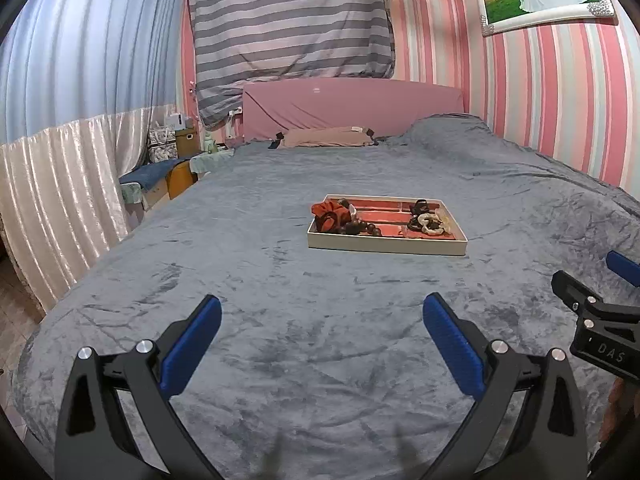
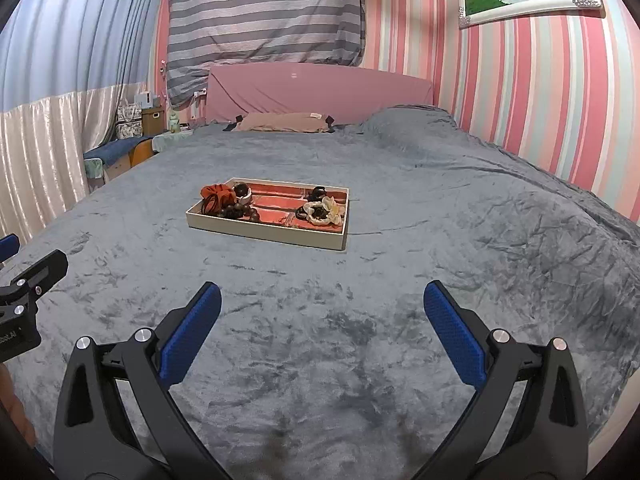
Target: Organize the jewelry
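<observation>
A shallow cream tray point(image 1: 384, 245) point(image 2: 256, 229) with red-lined compartments lies on the grey bedspread. At its left end are a rust scrunchie point(image 1: 329, 214) point(image 2: 216, 197) and dark wooden beads point(image 1: 360, 227) point(image 2: 236, 212). At its right end sit a cream scrunchie point(image 1: 430, 224) point(image 2: 323, 211) and a black hair tie point(image 1: 419, 205) point(image 2: 319, 191). My left gripper point(image 1: 322, 312) is open over bare blanket, well short of the tray. My right gripper point(image 2: 322, 300) is open too, nearer than the tray and to its right. Nothing is between either pair of fingers.
The bed's pink headboard point(image 1: 352, 108) and a tan pillow point(image 1: 326, 137) lie at the far end. A striped wall runs along the right, curtains and a cluttered bedside stand point(image 1: 176, 160) on the left. The bed's left edge drops to the floor point(image 1: 16, 312).
</observation>
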